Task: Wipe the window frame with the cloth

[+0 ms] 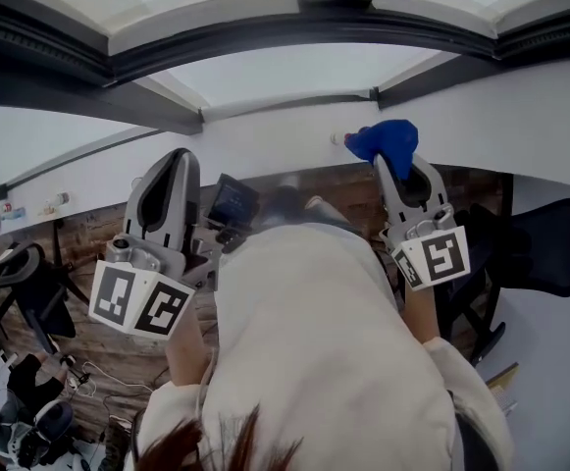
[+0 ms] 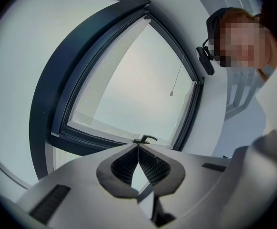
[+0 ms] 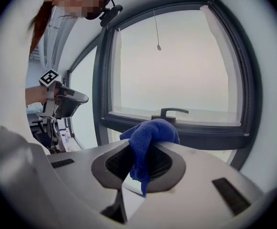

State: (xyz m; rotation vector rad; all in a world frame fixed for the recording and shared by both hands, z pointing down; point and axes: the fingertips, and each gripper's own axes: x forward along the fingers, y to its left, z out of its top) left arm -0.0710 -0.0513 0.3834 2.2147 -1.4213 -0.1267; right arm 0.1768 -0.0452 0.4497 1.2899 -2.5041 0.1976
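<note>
Holding blue cloth (image 3: 150, 133) clamped in right gripper (image 3: 145, 144) — bunched over the jaw tips, tail hanging down between; raised near lower rail of dark window frame (image 3: 200, 140), below the handle (image 3: 170, 112); can't tell contact; holding left gripper (image 2: 138, 149) with jaws together on nothing — facing same window.

Head view: the cloth (image 1: 388, 141) covers the jaw tips of the right gripper (image 1: 396, 165). The window frame (image 1: 265, 35) is cut off by the top edge. Small wall fittings (image 1: 54, 202) at left are too small to identify.
</note>
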